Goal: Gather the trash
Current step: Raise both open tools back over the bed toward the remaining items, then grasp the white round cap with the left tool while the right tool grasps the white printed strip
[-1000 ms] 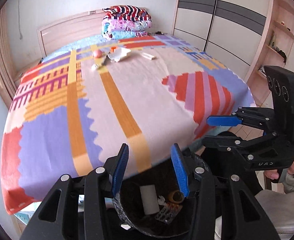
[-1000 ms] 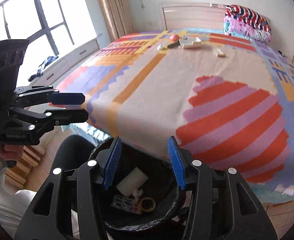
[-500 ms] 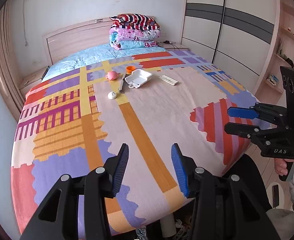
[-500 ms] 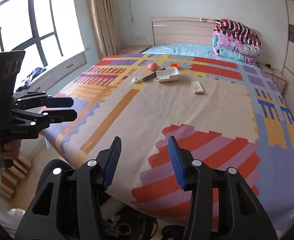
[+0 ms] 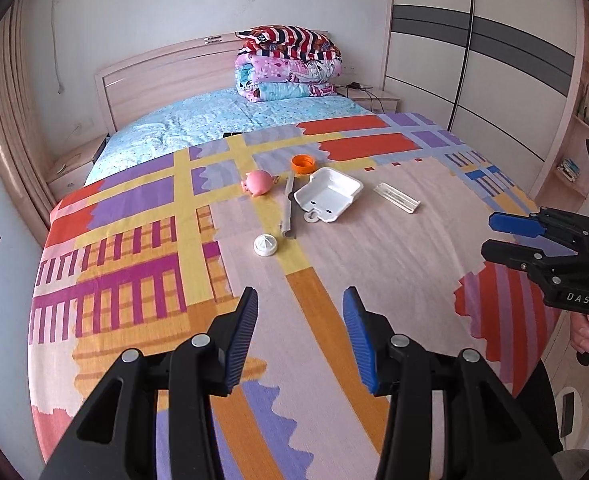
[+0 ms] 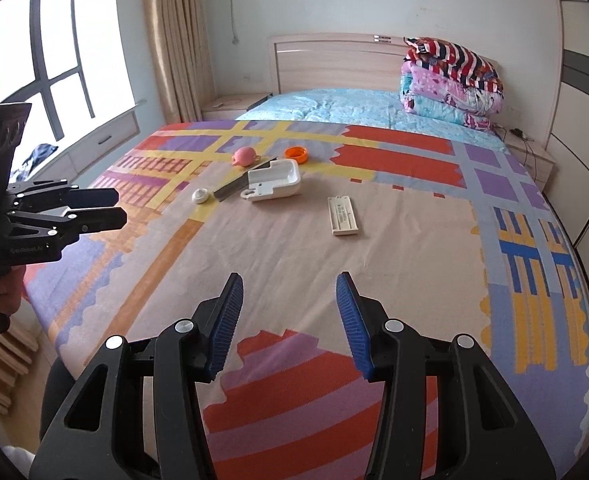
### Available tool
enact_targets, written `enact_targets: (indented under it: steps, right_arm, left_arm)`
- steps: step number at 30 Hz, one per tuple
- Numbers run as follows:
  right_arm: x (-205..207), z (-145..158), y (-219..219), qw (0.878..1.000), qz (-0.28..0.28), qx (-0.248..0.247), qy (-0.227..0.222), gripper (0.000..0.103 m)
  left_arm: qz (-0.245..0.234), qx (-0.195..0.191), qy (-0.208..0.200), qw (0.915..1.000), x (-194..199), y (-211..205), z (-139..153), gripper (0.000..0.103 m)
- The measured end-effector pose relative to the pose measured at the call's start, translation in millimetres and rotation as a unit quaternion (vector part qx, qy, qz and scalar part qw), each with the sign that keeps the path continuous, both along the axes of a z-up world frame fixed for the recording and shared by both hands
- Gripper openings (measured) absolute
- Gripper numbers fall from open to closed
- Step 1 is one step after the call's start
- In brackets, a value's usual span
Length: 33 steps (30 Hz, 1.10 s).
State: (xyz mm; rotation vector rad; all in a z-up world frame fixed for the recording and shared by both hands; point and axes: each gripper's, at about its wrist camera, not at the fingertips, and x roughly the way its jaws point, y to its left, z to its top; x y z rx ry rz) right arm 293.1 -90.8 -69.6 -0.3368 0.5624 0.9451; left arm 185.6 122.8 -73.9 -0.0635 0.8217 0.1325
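Both tongs [image 5: 300,332] [image 6: 288,320] apart, empty; trash on bed [image 5: 374,264] ahead

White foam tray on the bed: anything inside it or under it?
The white foam tray looks empty inside. A grey strip lies alongside it, and a small ring-shaped bit sits at its near edge. What lies beneath the tray is covered.

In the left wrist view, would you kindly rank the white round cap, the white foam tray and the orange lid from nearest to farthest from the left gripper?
From the left gripper:
1. White round cap, just left of centre.
2. White foam tray, farther up, slightly right.
3. Orange lid, beyond the tray.
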Motion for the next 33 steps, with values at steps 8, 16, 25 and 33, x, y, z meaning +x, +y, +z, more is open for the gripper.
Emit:
enact_targets:
  steps: [8,16,25,33]
  right_arm:
    - [32.9,-2.4,19.3,1.0,-0.015,-0.012,0.01,0.048]
    - [58.3,-11.8,37.7,0.999,-0.029,-0.032,0.022,0.048]
    - [73.2,-18.7,49.3,0.998,-0.032,-0.041,0.033,0.048]
    - [77.2,-19.7,51.3,0.998,-0.036,-0.044,0.032,0.033]
  left_arm:
    - [0.006,0.002,0.019,0.9998,39.5,19.1,-18.6,0.043]
    - [0.006,0.013,0.026,0.9996,66.3,27.5,-31.0,0.043]
    - [0.008,0.011,0.035,0.9993,81.3,34.7,-39.3,0.043]
    - [0.02,-0.008,0.04,0.999,86.6,42.7,-48.8,0.032]
